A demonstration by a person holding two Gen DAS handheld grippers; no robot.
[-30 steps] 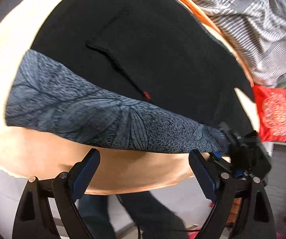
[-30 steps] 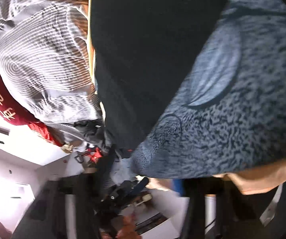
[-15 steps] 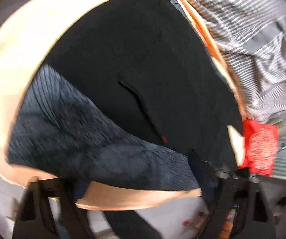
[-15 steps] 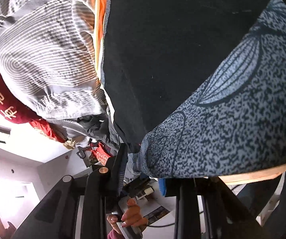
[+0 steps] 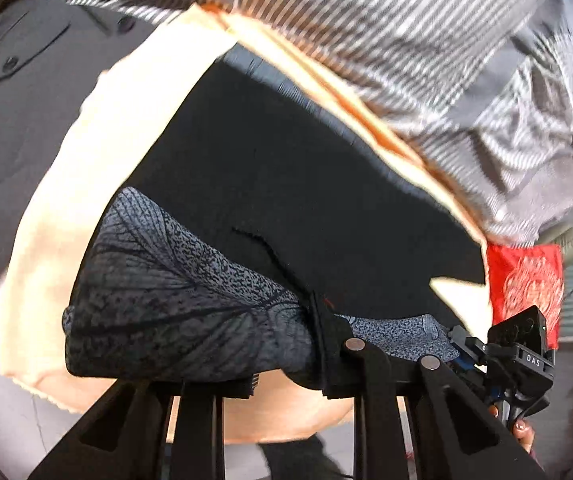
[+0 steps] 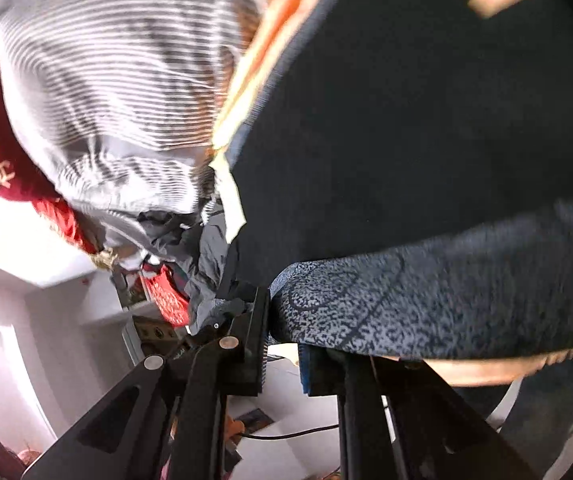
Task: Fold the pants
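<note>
- The pants (image 5: 294,184) are seen spread over a peach-coloured cloth (image 5: 98,184), with their black side up and a grey leaf-printed part (image 5: 174,300) along the near edge.
- The left gripper (image 5: 290,364) is closed on that printed edge; fabric is bunched between its jaws, so a pinch on the pants is judged.
- The right gripper (image 6: 282,336) is placed at the other end of the same printed edge (image 6: 446,312). Cloth is seen between its jaws, which are not pressed fully together; a hold on the pants is judged likely, though motion blur leaves it less than certain.
- In the left wrist view the right gripper (image 5: 522,356) is seen close by, near the same hem.
- A striped grey-and-white garment (image 5: 426,60) and a red item (image 5: 526,288) lie beyond the pants and are not involved.
- As to progress, the near edge is judged gripped at two points, ready to be carried over the black expanse.
- No completed fold can be confirmed from these views; whether the legs are already laid together cannot be told.
- Left to do, by judgement: the held edge to be laid across, released, and the stack flattened.
</note>
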